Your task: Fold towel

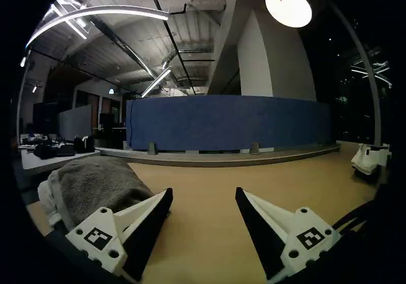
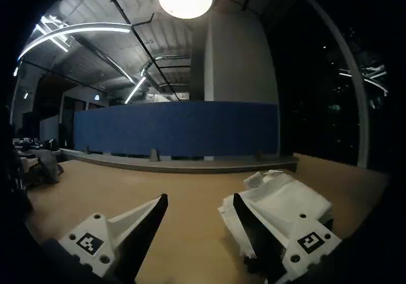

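Left gripper: the left gripper [image 1: 203, 192] is seen spread wide. Nothing is held, and bare table top is seen in the gap between its fingers [image 1: 147, 223].
Right gripper: the right gripper [image 2: 200, 198] is likewise spread wide, with nothing clamped.
Table: both tools are held low over a light wooden table [image 1: 213, 182], which is seen to run back to a raised ledge.
Grey towel: the grey towel [image 1: 96, 182] is seen in the left gripper view as a rumpled heap on the table, just beyond the left-hand finger. Whether the finger touches it cannot be told. In the right gripper view the same heap [image 2: 45, 165] is seen small, at the far left edge of the table.
White cloth: a white cloth [image 1: 48, 198] is seen bunched against the outer side of the grey heap.
White towels: a folded pile of white towels [image 2: 284, 198] is seen on the table in the right gripper view, directly behind the right-hand finger and partly covered by it. Contact cannot be told. In the left gripper view a white pile [image 1: 368, 158] is seen at the far right edge.
Background: a long blue partition [image 1: 228, 121] is seen behind the ledge, and a round lamp [image 1: 288, 6] is lit overhead.
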